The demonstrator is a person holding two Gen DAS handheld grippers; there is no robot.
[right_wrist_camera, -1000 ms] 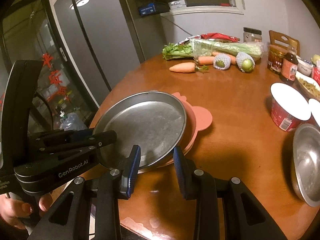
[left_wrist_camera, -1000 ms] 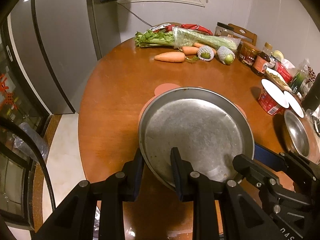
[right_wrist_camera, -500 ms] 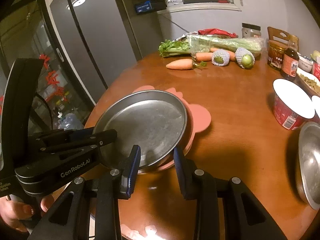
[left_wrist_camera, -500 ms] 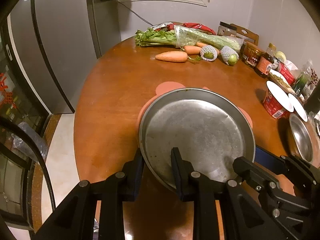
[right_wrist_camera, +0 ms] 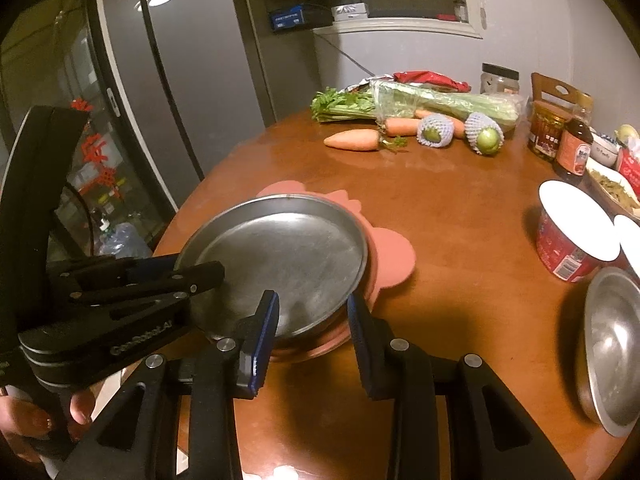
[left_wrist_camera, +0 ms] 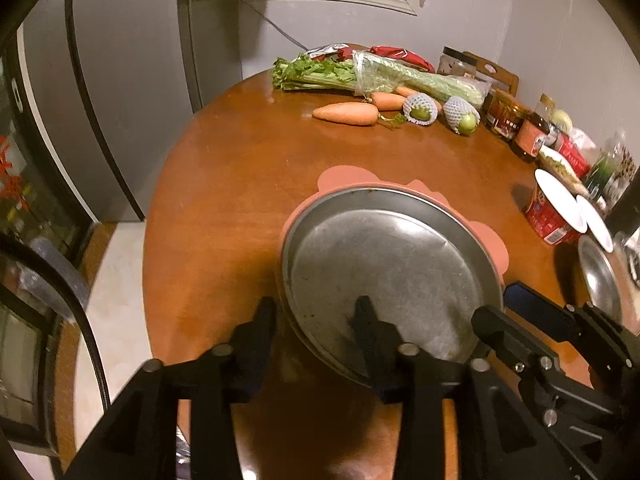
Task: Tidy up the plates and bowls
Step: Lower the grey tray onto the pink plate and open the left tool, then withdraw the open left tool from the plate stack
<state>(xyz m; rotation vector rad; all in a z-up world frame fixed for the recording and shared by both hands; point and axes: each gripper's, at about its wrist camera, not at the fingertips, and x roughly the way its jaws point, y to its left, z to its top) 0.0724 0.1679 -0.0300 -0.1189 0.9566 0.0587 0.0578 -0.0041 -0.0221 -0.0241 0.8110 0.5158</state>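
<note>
While left tongs (left_wrist_camera: 316, 316) have just opened | steel plate (left_wrist_camera: 384, 272) rim between them

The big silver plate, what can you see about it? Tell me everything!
The big silver plate is round, shallow metal with a raised rim and a dull, scuffed bottom. It is empty and sits on a pink mat near the edge of the brown table. The left tool straddles its near rim, jaws just opened, no longer pinching. The right tool also straddles the rim, without gripping.
</note>
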